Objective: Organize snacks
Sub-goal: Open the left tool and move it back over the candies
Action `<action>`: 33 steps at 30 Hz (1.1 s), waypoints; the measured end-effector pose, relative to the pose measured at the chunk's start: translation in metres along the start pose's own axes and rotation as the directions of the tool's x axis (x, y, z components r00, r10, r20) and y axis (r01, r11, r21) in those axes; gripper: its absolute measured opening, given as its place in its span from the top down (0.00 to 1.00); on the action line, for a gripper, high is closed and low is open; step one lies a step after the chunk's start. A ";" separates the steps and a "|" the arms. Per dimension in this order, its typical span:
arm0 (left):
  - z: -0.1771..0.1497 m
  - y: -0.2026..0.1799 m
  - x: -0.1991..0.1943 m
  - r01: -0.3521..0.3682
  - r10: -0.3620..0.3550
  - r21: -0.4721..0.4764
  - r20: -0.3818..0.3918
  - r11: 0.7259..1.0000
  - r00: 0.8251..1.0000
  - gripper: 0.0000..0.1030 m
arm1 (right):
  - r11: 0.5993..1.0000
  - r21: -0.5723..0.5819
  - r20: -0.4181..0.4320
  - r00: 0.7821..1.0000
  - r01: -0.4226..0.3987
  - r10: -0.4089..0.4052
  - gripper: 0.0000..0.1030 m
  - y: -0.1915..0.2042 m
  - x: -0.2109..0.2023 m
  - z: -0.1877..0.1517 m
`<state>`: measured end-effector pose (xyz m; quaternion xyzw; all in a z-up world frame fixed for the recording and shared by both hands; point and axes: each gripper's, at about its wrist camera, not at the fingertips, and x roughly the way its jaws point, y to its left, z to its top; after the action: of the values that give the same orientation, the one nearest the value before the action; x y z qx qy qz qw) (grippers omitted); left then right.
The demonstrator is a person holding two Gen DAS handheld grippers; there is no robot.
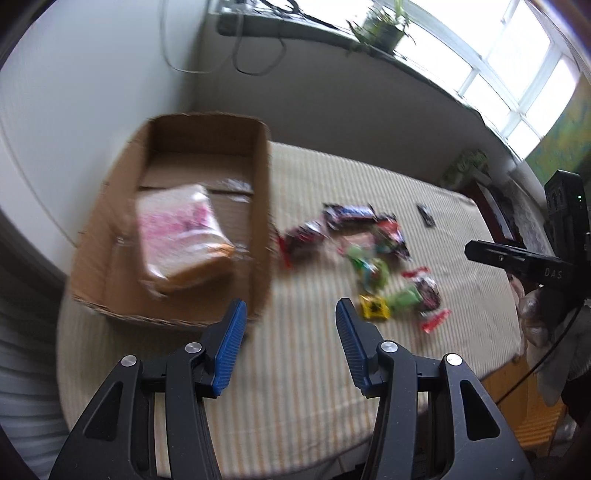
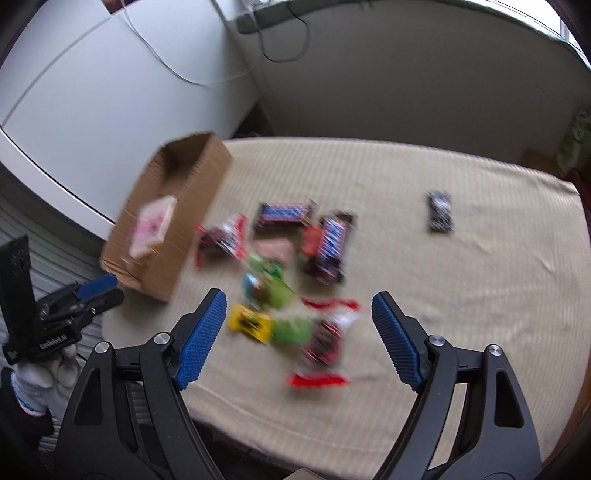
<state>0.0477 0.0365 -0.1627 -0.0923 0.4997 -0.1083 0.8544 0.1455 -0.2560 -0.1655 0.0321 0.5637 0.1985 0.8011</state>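
Note:
An open cardboard box (image 1: 260, 221) (image 2: 192, 218) stands at the left of a table under a beige striped cloth (image 1: 295, 406). Inside the box lies a pink-and-white packet (image 1: 181, 236) (image 2: 153, 225). To the right of the box is a loose pile of several snacks: two dark bars (image 2: 284, 214) (image 2: 330, 243), green packets (image 2: 273, 291), a yellow packet (image 2: 251, 323) (image 1: 375, 306) and a red-ended packet (image 2: 325, 343). My left gripper (image 1: 290, 308) is open and empty by the box's near right corner. My right gripper (image 2: 300, 297) is open above the near side of the pile, its pads clear of the snacks.
A lone dark packet (image 2: 439, 210) (image 1: 426, 214) lies apart at the far right of the cloth. A white appliance (image 2: 110, 92) stands behind the box. A windowsill holds a plant (image 1: 384, 22) and cables. Gloved hands (image 1: 532, 317) (image 2: 44, 373) show at the table's edges.

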 end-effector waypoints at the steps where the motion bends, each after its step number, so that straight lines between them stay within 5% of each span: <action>1: -0.002 -0.005 0.006 0.014 -0.014 0.001 -0.015 1.000 1.000 0.52 | 1.000 0.003 -0.008 1.000 0.015 -0.015 0.19 -0.005 -0.001 -0.005; 8: -0.012 -0.039 0.040 0.102 -0.098 0.040 -0.103 0.994 0.990 0.51 | 0.999 0.020 -0.078 0.996 0.036 -0.035 0.19 -0.018 0.023 -0.035; 15: -0.010 -0.064 0.081 0.129 -0.114 0.077 -0.182 0.989 0.977 0.51 | 0.998 0.064 -0.134 0.991 -0.006 0.014 0.31 -0.022 0.048 -0.042; 24: -0.004 -0.082 0.113 0.102 -0.079 0.095 -0.214 0.990 0.974 0.51 | 0.994 0.106 -0.160 0.987 -0.007 0.024 0.39 -0.029 0.062 -0.044; 33: -0.011 -0.089 0.110 0.075 -0.052 0.137 -0.164 0.988 0.985 0.53 | 0.996 0.089 -0.170 0.985 0.009 0.006 0.40 -0.022 0.073 -0.039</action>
<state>0.0823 -0.0802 -0.2366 -0.0378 0.5543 -0.1779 0.8122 0.1373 -0.2571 -0.2509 0.0504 0.6384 0.1744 0.7480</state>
